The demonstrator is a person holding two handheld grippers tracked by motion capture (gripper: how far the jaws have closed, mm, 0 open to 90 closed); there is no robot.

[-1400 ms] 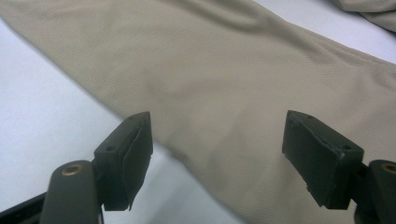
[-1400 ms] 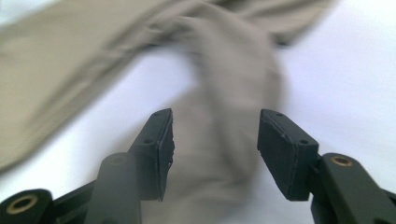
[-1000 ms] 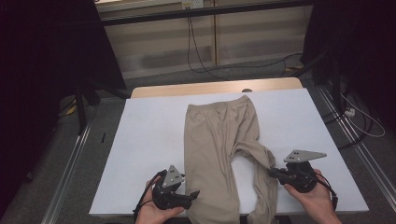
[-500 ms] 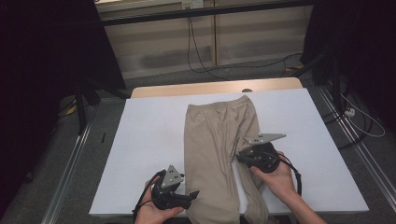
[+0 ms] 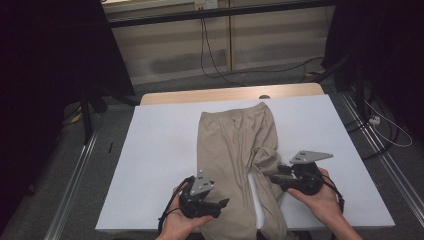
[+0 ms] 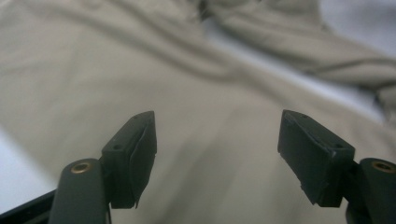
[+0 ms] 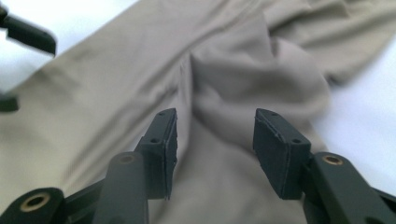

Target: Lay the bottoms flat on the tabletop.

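High view: left gripper (image 5: 222, 204) was seen with jaws apart over the near edge of the beige trousers (image 5: 235, 145) spread along the white table (image 5: 160, 150), right gripper (image 5: 274, 177) just opened, jaws unclenched above the bunched leg.

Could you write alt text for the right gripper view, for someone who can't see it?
Two black fingers of the right gripper stand open just above rumpled beige trousers on a white table, a raised fold of cloth beyond the gap.

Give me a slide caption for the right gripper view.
Right gripper, jaws just opened, poised over bunched leg of beige trousers on white table.
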